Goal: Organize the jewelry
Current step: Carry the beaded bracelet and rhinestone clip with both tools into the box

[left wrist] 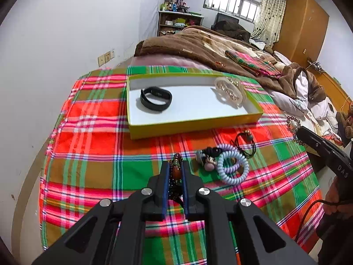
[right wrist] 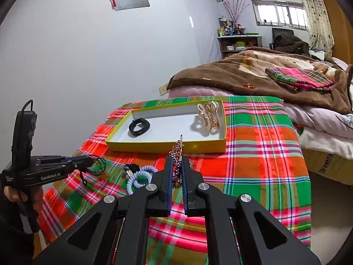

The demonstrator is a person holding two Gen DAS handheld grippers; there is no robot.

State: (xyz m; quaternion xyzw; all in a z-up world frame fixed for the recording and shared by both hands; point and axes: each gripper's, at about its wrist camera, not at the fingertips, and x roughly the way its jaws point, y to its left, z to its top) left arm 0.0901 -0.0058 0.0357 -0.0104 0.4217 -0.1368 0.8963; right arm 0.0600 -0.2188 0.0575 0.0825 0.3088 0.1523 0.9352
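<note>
Beaded bracelet point(left wrist: 175, 172) partly hidden between tongs.

Both views are bright with even daylight from the window point(left wrist: 231, 3) far ahead of the tongs, right of centre. Shadows under the tray point(left wrist: 194, 125) are soft. The window panes blow out white. Fisheye bending curves the walls, dark corners vignette, and focus stays fairly sharp throughout.

Legible markings: "GenRobot.AI" in white on the side of the left gripper point(right wrist: 88, 161) body, seen from the right wrist view; "DAS" in pale letters on the black body of the right gripper point(left wrist: 298, 132), seen from the left wrist view; smaller print beside "GenRobot.AI" is unreadable.
</note>
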